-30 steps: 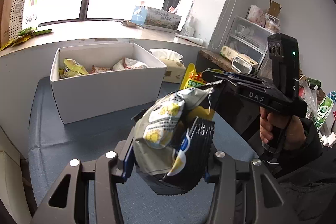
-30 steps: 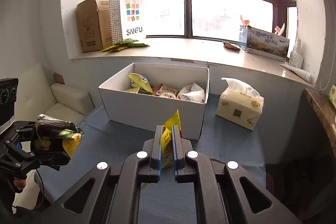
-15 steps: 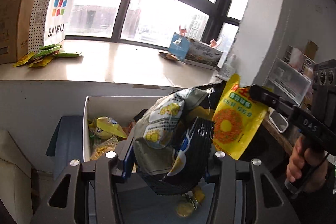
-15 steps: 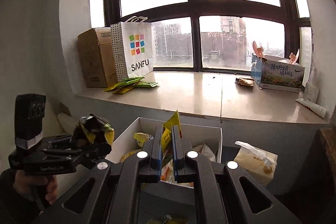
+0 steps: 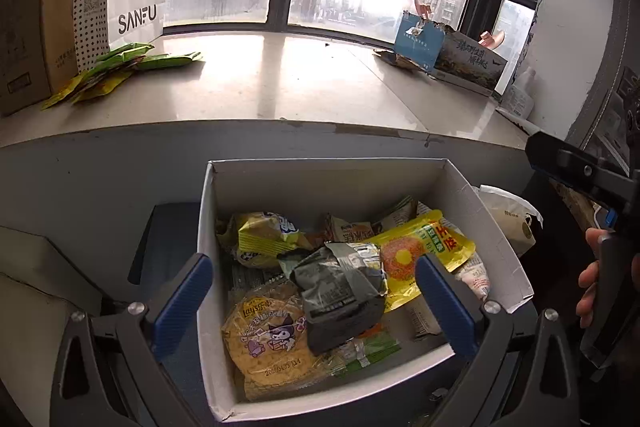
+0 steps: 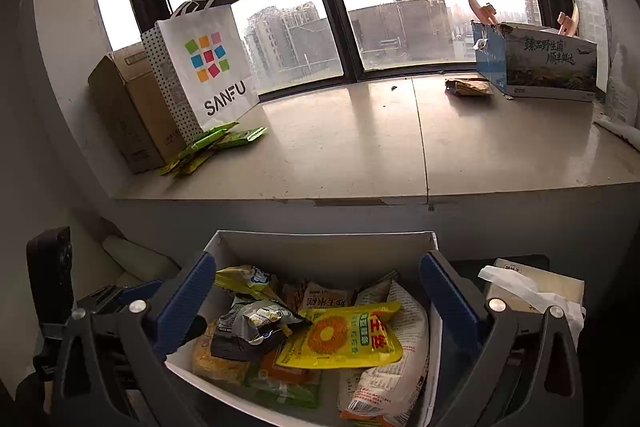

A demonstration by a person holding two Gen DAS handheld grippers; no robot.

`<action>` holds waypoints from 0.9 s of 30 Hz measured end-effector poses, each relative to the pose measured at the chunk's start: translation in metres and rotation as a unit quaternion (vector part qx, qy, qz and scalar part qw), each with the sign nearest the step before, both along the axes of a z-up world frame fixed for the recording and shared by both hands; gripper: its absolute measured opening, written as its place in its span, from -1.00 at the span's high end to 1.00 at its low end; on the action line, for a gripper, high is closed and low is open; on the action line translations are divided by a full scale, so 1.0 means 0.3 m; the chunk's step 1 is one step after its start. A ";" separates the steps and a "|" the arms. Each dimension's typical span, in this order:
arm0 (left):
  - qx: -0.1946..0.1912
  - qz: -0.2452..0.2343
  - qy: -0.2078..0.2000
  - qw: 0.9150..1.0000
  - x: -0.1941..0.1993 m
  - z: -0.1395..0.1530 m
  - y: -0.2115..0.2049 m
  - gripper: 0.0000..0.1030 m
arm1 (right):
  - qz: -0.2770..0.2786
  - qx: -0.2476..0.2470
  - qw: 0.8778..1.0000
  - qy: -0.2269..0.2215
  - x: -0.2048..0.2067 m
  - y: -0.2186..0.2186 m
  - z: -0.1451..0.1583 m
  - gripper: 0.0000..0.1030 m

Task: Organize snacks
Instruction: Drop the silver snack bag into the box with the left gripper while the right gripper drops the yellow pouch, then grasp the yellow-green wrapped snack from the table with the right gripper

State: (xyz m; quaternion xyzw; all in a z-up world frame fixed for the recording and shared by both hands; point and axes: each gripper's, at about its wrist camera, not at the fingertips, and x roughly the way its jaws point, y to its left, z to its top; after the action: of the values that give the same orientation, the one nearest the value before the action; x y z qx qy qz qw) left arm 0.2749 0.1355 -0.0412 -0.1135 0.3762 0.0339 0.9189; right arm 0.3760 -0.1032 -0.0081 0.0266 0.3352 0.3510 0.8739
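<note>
Both claws stand wide apart and hold nothing: the left claw and right claw have just been opening above the white cardboard box. Directly under the left one lies the crumpled grey foil snack bag; the flat yellow plastic pouch lies under the right one, long axis across its fingers. No snack outside the box is near

Up on the windowsill a white SANFU paper bag is standing against a brown cardboard box, with green and yellow sachets lying fanned at its foot. Over at the far right a blue printed carton is sitting, and down below, a tissue pack is poking up.
</note>
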 end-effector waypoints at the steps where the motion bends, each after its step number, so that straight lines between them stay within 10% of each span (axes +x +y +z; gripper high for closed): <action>1: 0.004 -0.002 -0.002 1.000 -0.011 0.006 -0.003 -0.99 | -0.002 -0.009 1.000 -0.005 -0.004 -0.003 -0.001 -1.00; 16: 0.050 -0.068 -0.043 0.995 -0.284 0.086 -0.190 -1.00 | 0.037 0.001 0.997 -0.073 -0.346 -0.190 0.062 -1.00; 27: 0.011 -0.132 -0.019 0.991 -0.623 -0.075 -0.359 -1.00 | 0.059 -0.045 0.997 -0.008 -0.677 -0.387 -0.237 -1.00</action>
State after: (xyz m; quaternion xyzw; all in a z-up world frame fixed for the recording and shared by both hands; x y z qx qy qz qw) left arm 0.0880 0.0277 -0.0637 -0.0537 0.3696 -0.0862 0.9236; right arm 0.1728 -0.2191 -0.0792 -0.0356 0.3445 0.3867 0.8547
